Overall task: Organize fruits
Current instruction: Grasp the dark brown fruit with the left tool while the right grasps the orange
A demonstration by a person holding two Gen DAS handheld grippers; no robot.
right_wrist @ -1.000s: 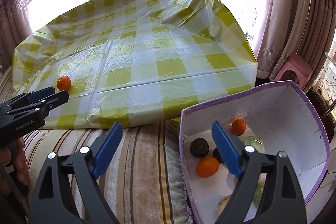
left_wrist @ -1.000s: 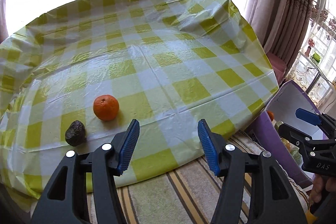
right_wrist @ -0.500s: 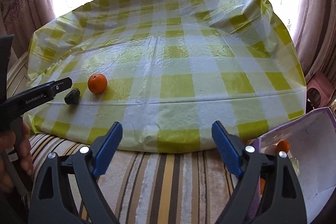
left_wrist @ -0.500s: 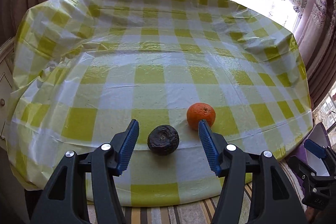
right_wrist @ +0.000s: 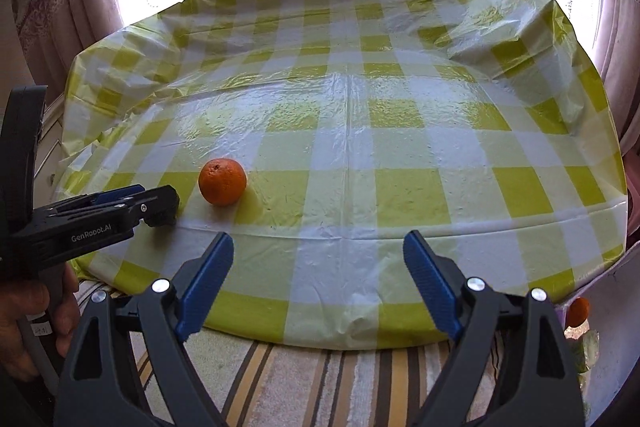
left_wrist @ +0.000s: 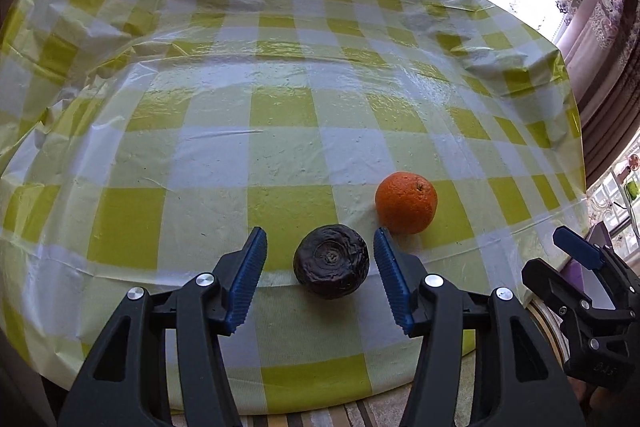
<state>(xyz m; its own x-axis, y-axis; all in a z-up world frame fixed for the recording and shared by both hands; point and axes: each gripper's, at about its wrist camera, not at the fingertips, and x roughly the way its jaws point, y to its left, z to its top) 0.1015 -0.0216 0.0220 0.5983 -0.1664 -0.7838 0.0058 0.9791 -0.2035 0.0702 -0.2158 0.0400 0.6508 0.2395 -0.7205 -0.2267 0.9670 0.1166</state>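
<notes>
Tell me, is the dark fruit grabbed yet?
Not yet. The dark fruit sits on the table between the closing left hand-held gripper, gaps showing on both sides.

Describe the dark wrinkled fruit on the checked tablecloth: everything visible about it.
The dark fruit is round, brownish-black and shrivelled, its skin creased in rings around a central stem scar facing the left wrist camera. It sits on the yellow-and-white checked tablecloth near the front edge, apart from the orange behind it to the right. It lies between the closing jaws of the left gripper, whose blue pads do not yet touch it. In the right wrist view that gripper mostly hides it.
</notes>
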